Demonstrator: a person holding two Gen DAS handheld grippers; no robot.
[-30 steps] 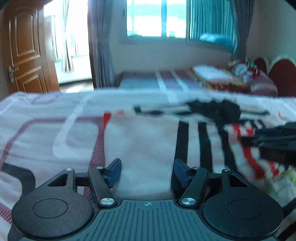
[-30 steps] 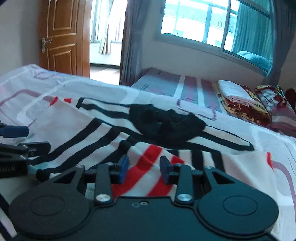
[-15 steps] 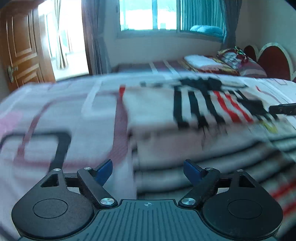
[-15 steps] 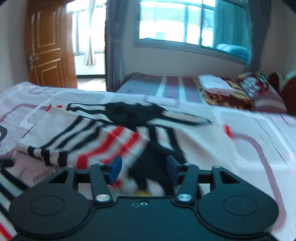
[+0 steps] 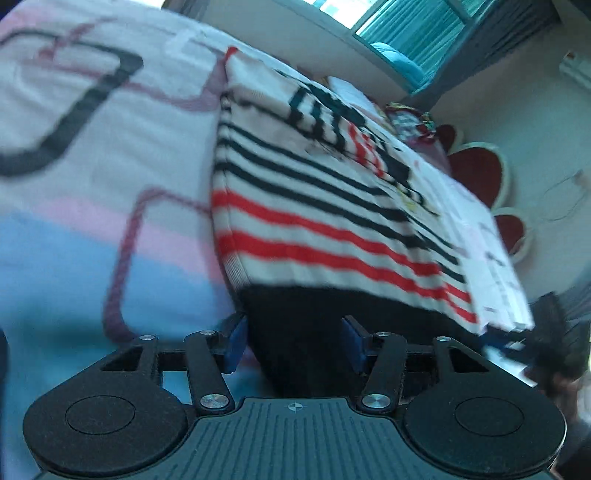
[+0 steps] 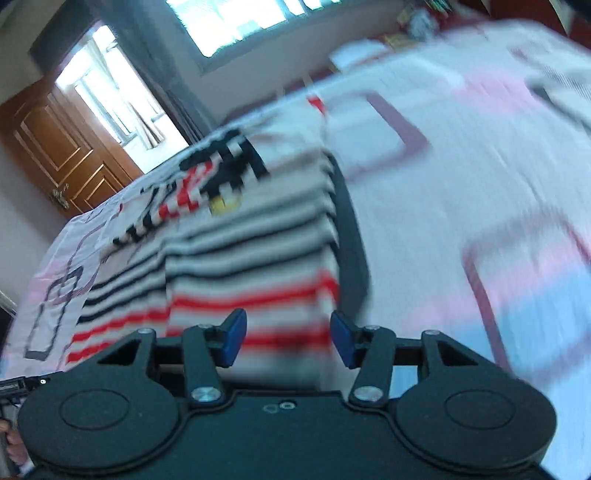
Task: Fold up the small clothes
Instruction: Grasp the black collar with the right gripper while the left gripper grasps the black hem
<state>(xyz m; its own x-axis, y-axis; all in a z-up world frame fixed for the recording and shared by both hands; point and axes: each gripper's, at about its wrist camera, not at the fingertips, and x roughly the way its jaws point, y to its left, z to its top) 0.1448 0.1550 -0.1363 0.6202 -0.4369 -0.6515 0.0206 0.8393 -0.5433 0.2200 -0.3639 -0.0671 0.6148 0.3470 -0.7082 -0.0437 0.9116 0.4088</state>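
A white knitted sweater (image 5: pixel 332 206) with black and red stripes lies flat on the bed, its sleeves folded in over the chest. My left gripper (image 5: pixel 294 343) hovers at the sweater's near left corner. Its jaws are closing, with the black hem (image 5: pixel 295 314) between them and the pads not visibly pressing on it. In the right wrist view the same sweater (image 6: pixel 251 258) fills the middle. My right gripper (image 6: pixel 287 334) stands open over the near right corner, the red-striped edge between its fingers. Both views are blurred.
The bedsheet (image 5: pixel 92 184) is white with pink, blue and dark line patterns and extends wide on both sides of the sweater. A red headboard (image 5: pixel 476 170) stands at the far end. A wooden door (image 6: pixel 62 147) and a window (image 6: pixel 251 18) are behind. A hand (image 6: pixel 11 443) shows at the lower left.
Both grippers pulled back from the upper sweater to its bottom hem and rolled. The sleeves now lie folded on the body. The left jaws widened, then narrowed; the right jaws widened.
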